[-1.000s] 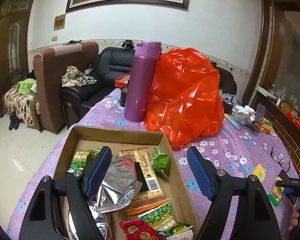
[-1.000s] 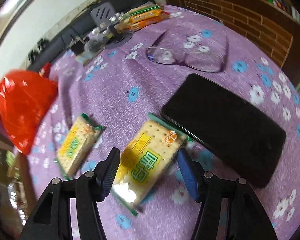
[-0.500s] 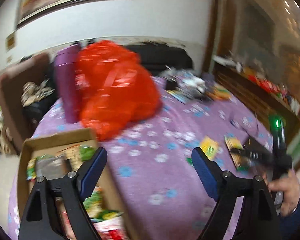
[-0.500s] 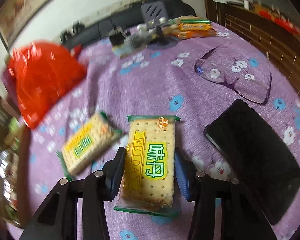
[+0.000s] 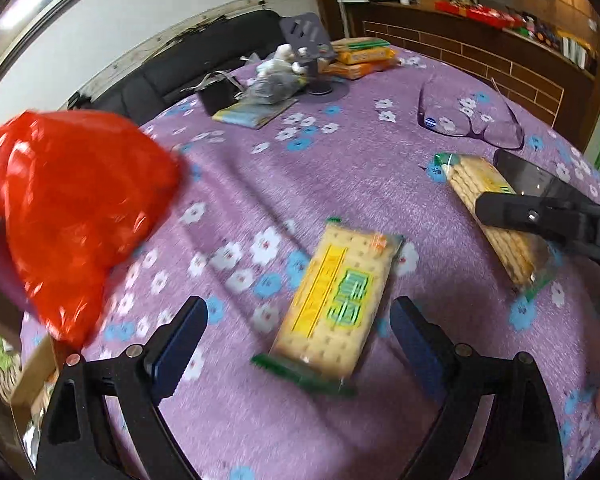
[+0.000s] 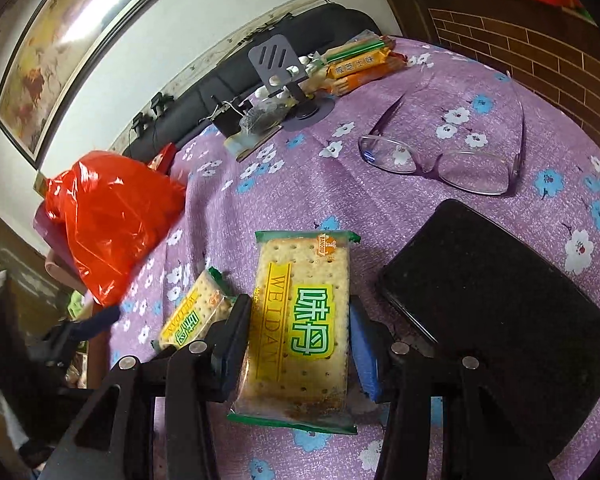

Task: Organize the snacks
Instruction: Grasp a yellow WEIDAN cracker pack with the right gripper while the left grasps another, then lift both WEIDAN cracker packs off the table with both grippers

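On the purple bench, right hand-held gripper clamps one light, brittle cracker pack by its long edges; left hand-held gripper, jaws just widening, straddles the other pack untouched.

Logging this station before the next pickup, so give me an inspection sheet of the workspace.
Surface: purple floral tablecloth.
Job's things: two cracker packs; near pack, far pack; cardboard box at the table edge.
Clutter: glasses, black phone, red bag, phone stand, more snack packs.
Grippers: right gripper clamps the near pack; left gripper open by the far pack.
Cables: nothing certain.
Surroundings: sofa, framed picture.
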Demonstrator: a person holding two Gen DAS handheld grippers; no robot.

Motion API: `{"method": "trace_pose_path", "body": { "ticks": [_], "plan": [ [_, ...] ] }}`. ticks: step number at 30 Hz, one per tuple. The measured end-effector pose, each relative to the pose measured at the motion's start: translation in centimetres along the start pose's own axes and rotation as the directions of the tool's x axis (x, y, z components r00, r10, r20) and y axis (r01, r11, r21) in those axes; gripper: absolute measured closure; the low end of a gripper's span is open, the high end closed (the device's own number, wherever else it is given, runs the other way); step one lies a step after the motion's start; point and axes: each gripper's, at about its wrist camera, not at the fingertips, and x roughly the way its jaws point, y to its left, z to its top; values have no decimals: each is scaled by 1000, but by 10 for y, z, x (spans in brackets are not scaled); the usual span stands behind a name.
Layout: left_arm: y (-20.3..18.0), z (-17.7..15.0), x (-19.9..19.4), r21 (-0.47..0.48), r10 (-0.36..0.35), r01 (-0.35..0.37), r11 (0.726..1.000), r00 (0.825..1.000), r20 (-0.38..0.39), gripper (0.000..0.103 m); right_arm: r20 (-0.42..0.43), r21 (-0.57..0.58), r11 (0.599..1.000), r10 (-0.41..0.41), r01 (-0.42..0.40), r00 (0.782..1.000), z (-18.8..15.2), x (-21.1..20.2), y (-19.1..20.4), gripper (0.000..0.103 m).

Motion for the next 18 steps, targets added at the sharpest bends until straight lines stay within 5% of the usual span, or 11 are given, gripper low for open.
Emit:
{"method": "trace_pose_path", "body": {
  "ticks": [5,9,18],
  "plan": [
    [2,8,26,-62,-19,16,998,999,-48,13,2,-17,1000,2,-2,1000,0,0,4,53],
    [2,2,27,-111,-19,10,994,996,-83,52,7,-51,999,-2,3,1000,-1,0,10,53],
    [24,-51,-3,-242,43,-74,967,991,-130,58,-68,-217,976,10,-25,998,-20,16,43,53]
  ]
}}
